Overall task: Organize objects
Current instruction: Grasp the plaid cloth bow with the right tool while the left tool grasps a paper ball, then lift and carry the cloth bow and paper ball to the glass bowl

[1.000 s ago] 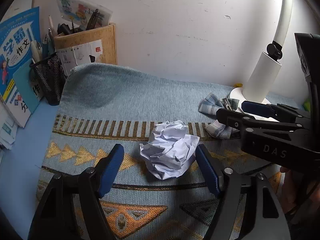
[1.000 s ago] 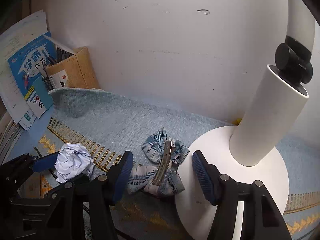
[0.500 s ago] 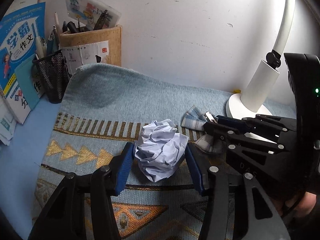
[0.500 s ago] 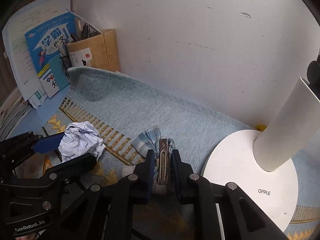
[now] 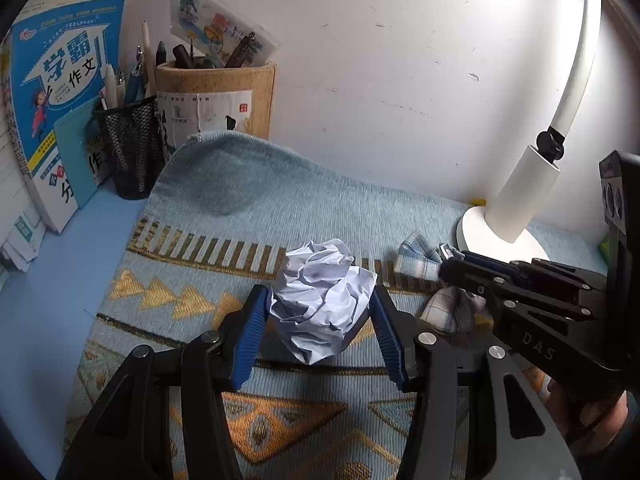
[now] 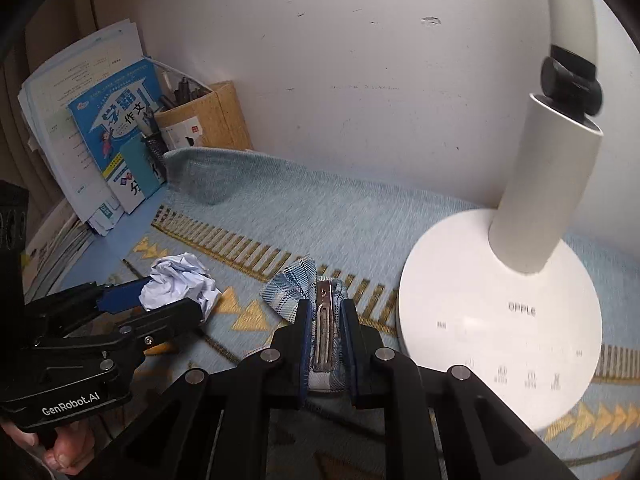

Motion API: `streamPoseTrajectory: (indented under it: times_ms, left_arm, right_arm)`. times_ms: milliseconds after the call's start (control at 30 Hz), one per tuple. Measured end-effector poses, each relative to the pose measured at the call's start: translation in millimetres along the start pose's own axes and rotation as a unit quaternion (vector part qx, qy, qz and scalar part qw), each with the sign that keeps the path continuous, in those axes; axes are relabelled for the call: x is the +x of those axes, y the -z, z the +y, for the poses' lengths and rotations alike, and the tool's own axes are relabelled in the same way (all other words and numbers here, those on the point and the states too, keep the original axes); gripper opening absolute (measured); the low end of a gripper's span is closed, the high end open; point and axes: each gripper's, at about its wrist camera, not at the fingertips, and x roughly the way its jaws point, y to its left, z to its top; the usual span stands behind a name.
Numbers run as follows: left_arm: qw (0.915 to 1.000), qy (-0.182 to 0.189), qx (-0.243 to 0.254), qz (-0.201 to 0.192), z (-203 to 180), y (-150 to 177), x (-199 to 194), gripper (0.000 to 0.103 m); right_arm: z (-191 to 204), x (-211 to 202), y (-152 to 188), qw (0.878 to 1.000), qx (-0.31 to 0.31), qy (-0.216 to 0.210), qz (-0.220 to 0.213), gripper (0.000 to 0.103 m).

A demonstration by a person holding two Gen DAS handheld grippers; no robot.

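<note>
Crumpled paper ball (image 5: 324, 300) sits pinched between the blue pads of the left gripper (image 5: 318, 328), whose fingers have just closed in to about a quarter of their spread and now press its sides. At three o'clock from it, the right gripper (image 6: 326, 340) has its fingers drawn nearly together on a plaid bow hair clip (image 6: 316, 308), the metal clasp upright between the pads.

Both grasps look made, yet neither thing appears lifted clear of the mat; as a judgement, the sorting is at its start, with carrying and putting away left to do. Where each belongs is not shown.

Underneath lies a pale blue woven mat (image 5: 248, 208) with gold triangles and bars, spread on a blue worktop (image 5: 52, 300). At ten o'clock stand a mesh pen cup (image 5: 128, 148), a cork holder (image 5: 224, 100) and leaning workbooks (image 5: 64, 92); at two o'clock a white desk lamp (image 6: 500, 288) rests against the scuffed white wall.
</note>
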Motion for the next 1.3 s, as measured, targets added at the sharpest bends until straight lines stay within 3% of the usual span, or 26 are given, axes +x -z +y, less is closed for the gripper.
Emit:
streamPoseTrajectory:
  times_ms: [67, 200, 333, 533, 700, 800, 933, 1167, 1300]
  left_arm:
    - [0.9993, 0.027, 0.003, 0.025, -5, 9, -9, 0.049]
    - [0.9984, 0.016, 0.054, -0.001, -32, 33, -59, 0.049]
    - [0.9973, 0.035, 0.061, -0.022, -54, 63, -104, 0.049]
    - [0.9955, 0.053, 0.075, -0.023, -94, 121, -142, 0.049]
    - [0.9943, 0.071, 0.079, -0.011, -124, 154, -153, 0.049]
    - [0.9941, 0.069, 0.083, -0.004, -133, 171, -157, 0.049]
    - [0.9947, 0.052, 0.089, 0.001, -135, 184, -157, 0.049]
    - [0.9959, 0.049, 0.076, -0.003, -129, 184, -156, 0.049]
    - [0.9953, 0.050, 0.083, -0.006, -131, 186, -157, 0.049]
  right_arm:
    - [0, -24, 16, 1.000, 0.011, -0.013, -0.001, 0.014]
    - [0, -86, 55, 0.999, 0.024, -0.022, -0.011, 0.014]
    - [7, -142, 101, 0.999, 0.035, -0.013, -0.017, 0.014]
    - [-4, -201, 181, 0.997, 0.061, 0.049, -0.014, 0.014]
    - [-21, -223, 223, 0.994, 0.101, 0.045, -0.004, 0.014]
    - [-24, -230, 232, 0.993, 0.112, 0.049, -0.001, 0.020]
    - [-18, -240, 244, 0.993, 0.108, 0.054, -0.005, 0.065]
    - [5, -227, 254, 0.994, 0.085, 0.069, 0.007, 0.066]
    - [19, -216, 250, 0.992, 0.059, 0.113, 0.009, 0.066]
